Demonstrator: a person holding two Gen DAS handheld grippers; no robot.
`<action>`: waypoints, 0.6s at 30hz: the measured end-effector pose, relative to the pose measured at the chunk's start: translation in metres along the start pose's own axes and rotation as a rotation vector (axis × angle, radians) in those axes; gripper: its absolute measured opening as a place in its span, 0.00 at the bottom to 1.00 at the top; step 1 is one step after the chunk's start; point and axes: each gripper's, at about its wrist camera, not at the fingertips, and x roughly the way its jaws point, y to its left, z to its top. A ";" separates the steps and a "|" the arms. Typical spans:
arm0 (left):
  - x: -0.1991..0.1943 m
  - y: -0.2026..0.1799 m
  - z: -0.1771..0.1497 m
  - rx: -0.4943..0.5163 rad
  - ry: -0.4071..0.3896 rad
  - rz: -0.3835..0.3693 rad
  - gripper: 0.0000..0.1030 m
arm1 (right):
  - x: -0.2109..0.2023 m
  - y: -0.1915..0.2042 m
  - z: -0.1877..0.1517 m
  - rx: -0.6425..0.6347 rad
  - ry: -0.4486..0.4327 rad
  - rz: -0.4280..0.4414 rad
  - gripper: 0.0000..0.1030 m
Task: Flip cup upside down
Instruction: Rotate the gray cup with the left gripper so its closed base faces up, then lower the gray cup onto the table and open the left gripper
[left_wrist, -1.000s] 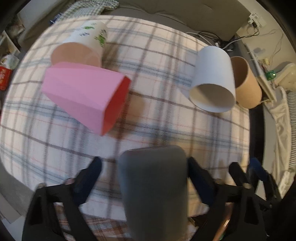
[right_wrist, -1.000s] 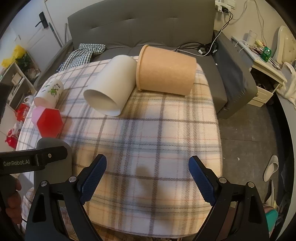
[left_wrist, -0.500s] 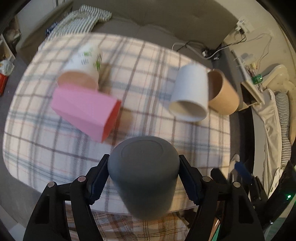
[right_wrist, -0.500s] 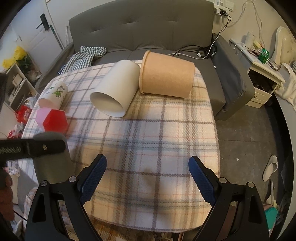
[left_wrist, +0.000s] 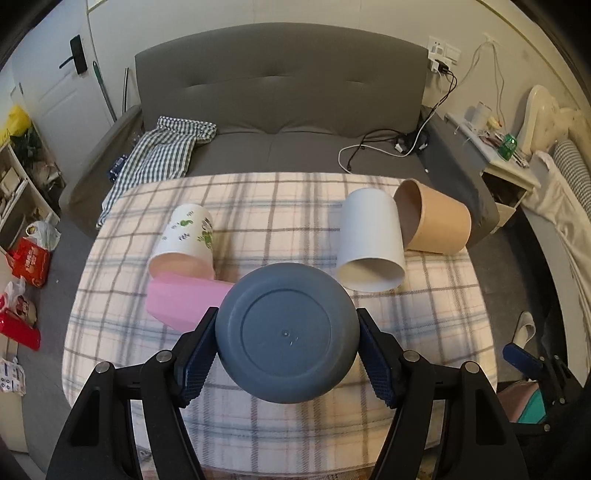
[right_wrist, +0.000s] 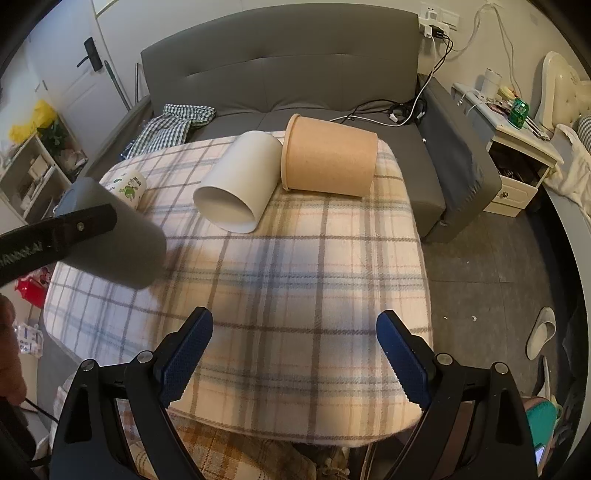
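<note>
My left gripper (left_wrist: 286, 341) is shut on a dark grey cup (left_wrist: 286, 332), held in the air above the plaid-covered table (left_wrist: 424, 332). The cup lies on its side with its flat bottom facing the left wrist camera. In the right wrist view the same grey cup (right_wrist: 122, 243) hangs at the left, tilted, with the left gripper's finger (right_wrist: 62, 232) across it. My right gripper (right_wrist: 295, 350) is open and empty above the table's near edge.
Lying on their sides on the table are a white cup (left_wrist: 369, 243), a brown paper cup (left_wrist: 436, 225), a white cup with green prints (left_wrist: 188, 240) and a pink cup (left_wrist: 181, 302). A grey sofa (left_wrist: 277, 110) stands behind the table.
My left gripper has lifted and turned the grey cup, so its bottom now faces the camera instead of its side. The right gripper has stayed open and nearly still.
</note>
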 end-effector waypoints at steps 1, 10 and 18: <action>0.004 -0.001 -0.001 0.002 0.001 0.004 0.70 | 0.000 -0.001 0.000 0.002 0.001 -0.001 0.88; 0.020 -0.005 -0.009 0.005 0.020 -0.009 0.70 | 0.005 -0.006 0.001 0.024 0.015 0.007 0.88; 0.027 -0.010 -0.006 0.020 0.022 0.008 0.70 | 0.014 -0.007 -0.001 0.052 0.048 0.036 0.88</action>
